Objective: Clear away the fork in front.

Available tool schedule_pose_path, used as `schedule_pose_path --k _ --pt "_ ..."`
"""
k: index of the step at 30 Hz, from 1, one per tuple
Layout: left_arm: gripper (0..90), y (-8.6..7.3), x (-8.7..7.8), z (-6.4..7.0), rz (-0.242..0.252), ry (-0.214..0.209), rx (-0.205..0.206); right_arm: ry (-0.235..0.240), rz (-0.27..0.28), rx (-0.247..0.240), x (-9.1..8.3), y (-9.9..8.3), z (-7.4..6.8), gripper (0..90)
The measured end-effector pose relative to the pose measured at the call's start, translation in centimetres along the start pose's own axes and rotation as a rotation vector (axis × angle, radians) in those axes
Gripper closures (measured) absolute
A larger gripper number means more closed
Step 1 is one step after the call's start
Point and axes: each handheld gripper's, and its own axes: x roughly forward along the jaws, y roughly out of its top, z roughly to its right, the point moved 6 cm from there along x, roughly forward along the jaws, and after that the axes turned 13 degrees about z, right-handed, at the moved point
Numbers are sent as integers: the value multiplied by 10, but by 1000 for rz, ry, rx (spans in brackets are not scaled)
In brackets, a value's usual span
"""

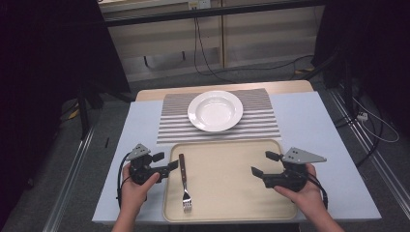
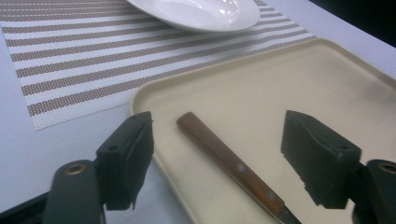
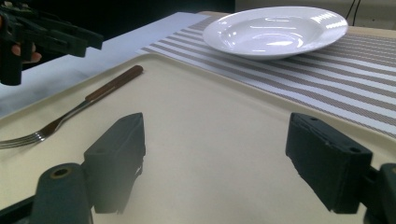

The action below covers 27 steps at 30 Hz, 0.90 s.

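Here, left claw [image 1: 165, 162] spread beside fork [image 1: 184, 182], right claw [image 1: 261, 163] spread over tray [image 1: 232, 212]; no readable writing

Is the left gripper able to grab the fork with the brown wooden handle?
Probably yes: the left gripper is open right by the wooden-handled fork, whose handle lies between its jaws, with nothing in between on the beige tray.

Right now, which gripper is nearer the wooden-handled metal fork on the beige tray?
Left. The left gripper sits open just beside the fork handle; the right gripper is across the tray, well apart.
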Motion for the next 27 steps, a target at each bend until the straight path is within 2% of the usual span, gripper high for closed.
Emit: schedule_pose_path --k 3,6,10,17,24,27 --pt "238 0 -2 1 3 -6 -2 -5 -5 -6 -5 -1 2 194" --pt "210 0 -8 4 -1 -24 21 -13 -12 -15 -14 -3 6 188" --pt "189 1 -14 4 2 -23 38 -20 -17 -18 -20 -5 10 188" --pt "159 4 -22 2 34 -12 16 -34 -24 -27 -31 -8 17 188" --pt "147 1 -22 2 -3 -27 46 -37 -24 -27 -38 -11 22 189" --pt "141 1 -24 0 -2 -27 40 -40 -16 -26 -39 -11 23 189"
